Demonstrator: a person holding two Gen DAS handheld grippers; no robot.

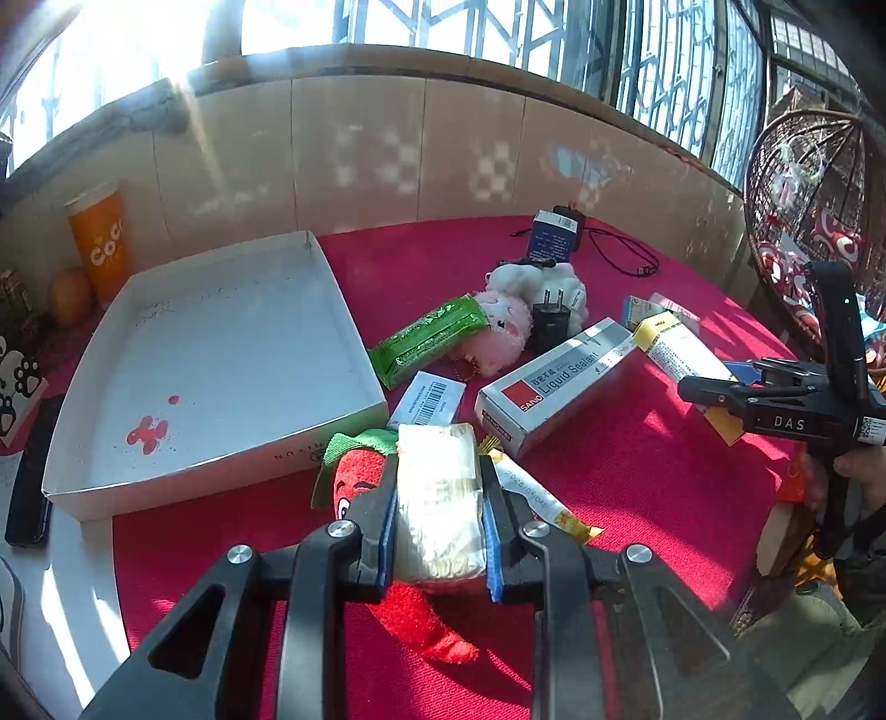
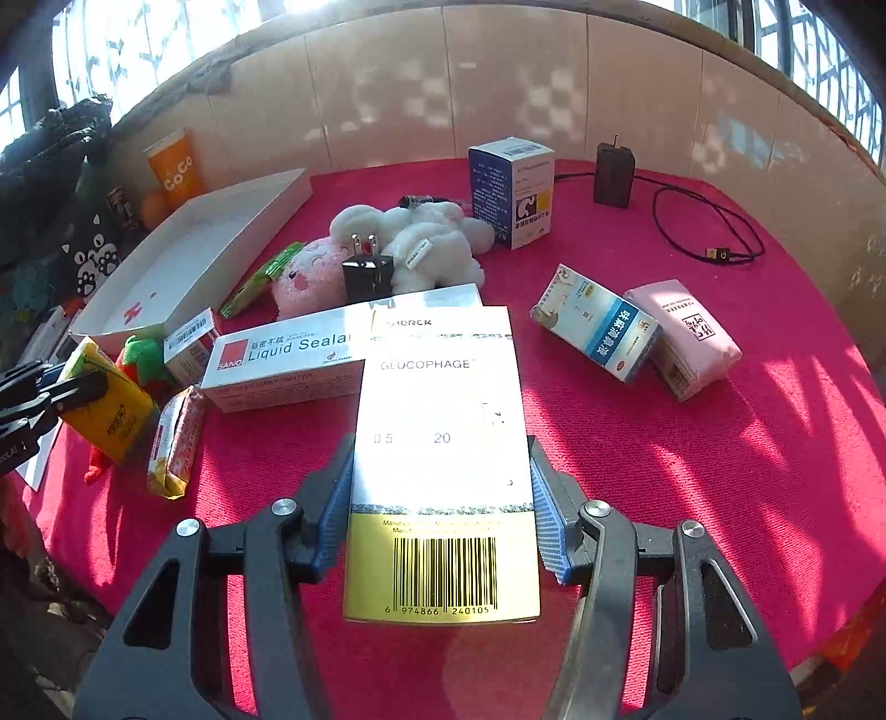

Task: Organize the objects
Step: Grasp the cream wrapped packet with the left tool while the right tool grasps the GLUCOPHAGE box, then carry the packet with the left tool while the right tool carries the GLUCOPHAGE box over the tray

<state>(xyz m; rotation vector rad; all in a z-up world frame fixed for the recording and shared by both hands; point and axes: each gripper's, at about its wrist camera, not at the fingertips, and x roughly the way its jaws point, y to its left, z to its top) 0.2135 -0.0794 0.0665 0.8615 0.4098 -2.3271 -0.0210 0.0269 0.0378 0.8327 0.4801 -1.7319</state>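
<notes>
My left gripper [image 1: 437, 531] jaws clamp the tissue pack [image 1: 440, 498], nearer the white tray [image 1: 83, 476] at the bench's left edge; my right gripper [image 2: 443, 515] jaws grip the Glucophage box [image 2: 443, 443] lengthwise.

A low wall [image 1: 354, 160] of pale beige tiles runs behind the far edge of the surface [image 1: 637, 487], which is covered in a bright red cloth. Above the wall stand windows [image 1: 653, 50] with dark metal grilles; strong sunlight pours in from the upper left and throws patterned patches on the tiles and striped shadows on the cloth. Past the right edge hangs a wicker chair [image 1: 808, 221] with red patterned cushions.
</notes>
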